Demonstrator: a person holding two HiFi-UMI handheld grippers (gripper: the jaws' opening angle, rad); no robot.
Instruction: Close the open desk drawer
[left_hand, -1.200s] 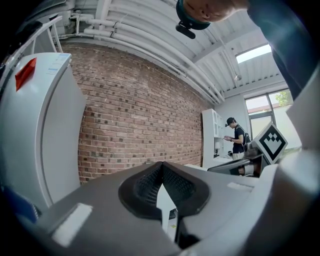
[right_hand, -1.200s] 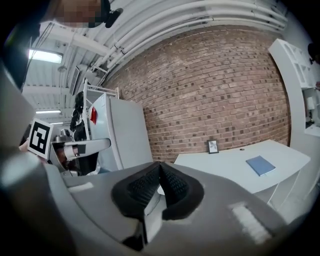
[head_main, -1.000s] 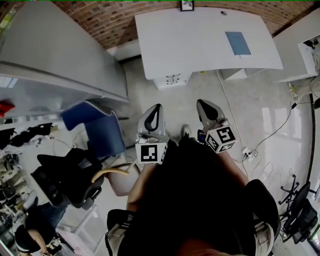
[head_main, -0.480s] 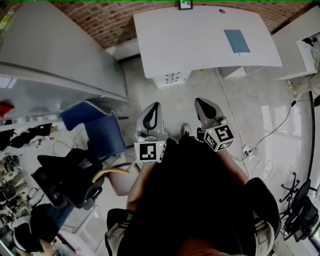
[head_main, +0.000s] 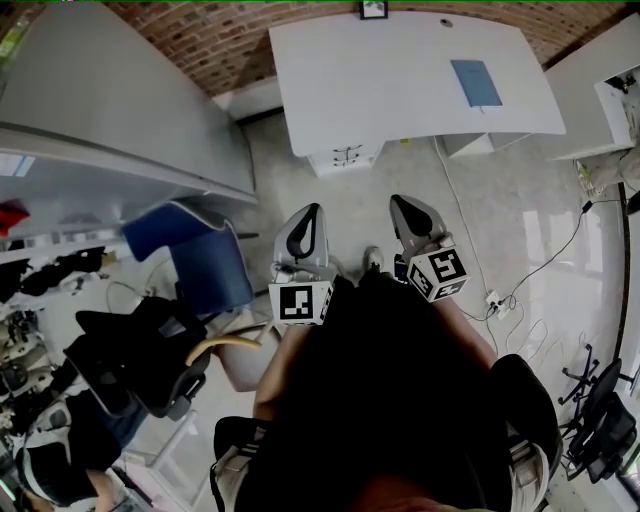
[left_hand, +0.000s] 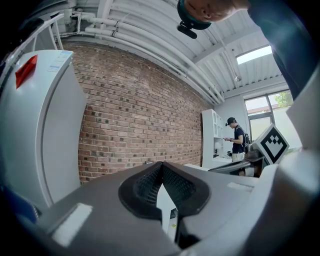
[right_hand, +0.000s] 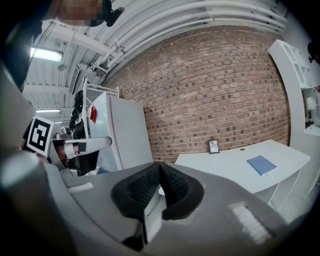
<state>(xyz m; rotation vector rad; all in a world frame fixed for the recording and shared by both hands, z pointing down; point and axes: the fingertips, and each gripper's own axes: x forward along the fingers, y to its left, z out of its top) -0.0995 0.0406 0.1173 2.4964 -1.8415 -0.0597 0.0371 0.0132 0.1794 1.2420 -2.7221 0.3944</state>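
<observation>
Red brick wall closes the far end of the room, and pale grey floor runs from my feet up to it. The big white counter stands against that wall, well ahead of me. There's a blue chair off to my left and loose cables on the floor to my right.

The drawer unit sits under the counter's near edge, left of its middle, with its front poking out toward me. It's too small from here to tell which drawer is pulled out. The front runs side to side along the counter edge, so I reckon the push goes straight away from me, toward the bricks.

It lies dead ahead and well apart from both tools, roughly between their lines. The left tool looks a touch closer to its line than the right tool, so I'd lead with the left.

Both tools are closed right up with nothing in them. The left tool's pads meet at the tip, and it's the same on the right.

Small stuff: a blue notebook on the counter and a little picture frame by the wall.
</observation>
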